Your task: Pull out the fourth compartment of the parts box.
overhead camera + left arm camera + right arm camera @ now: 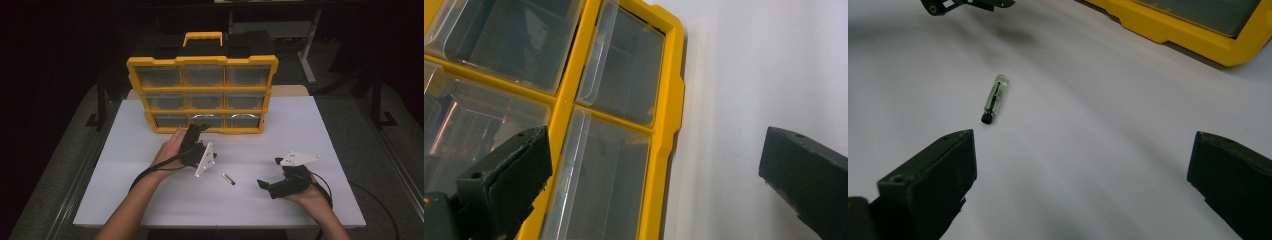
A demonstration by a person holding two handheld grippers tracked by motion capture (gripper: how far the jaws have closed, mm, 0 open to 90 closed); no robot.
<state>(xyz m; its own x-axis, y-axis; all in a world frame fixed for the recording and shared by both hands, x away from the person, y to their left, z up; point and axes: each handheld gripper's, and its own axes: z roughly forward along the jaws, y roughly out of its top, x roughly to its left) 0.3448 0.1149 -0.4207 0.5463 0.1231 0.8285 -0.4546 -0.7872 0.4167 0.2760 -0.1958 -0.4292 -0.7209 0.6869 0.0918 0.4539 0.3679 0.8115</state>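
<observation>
A yellow organizer (pixel 201 62) with clear drawers stands upright at the back of the white table (pixel 300 130). My left gripper (pixel 198 129) is open just in front of its bottom row. In the left gripper view the jaws (pixel 654 170) stand wide apart, with the organizer's yellow frame (pixel 670 120) and a clear drawer (pixel 609 180) close ahead. A small clear tube with a black cap (pixel 228 178) lies on the table between the hands. My right gripper (pixel 269 172) rests low at the front right, open and empty, with the tube (pixel 994 97) a little ahead of its left jaw.
The organizer's yellow edge (pixel 1188 35) crosses the top right of the right gripper view, and part of the left gripper (pixel 968 4) shows at the top left. Dark floor and table legs surround the table.
</observation>
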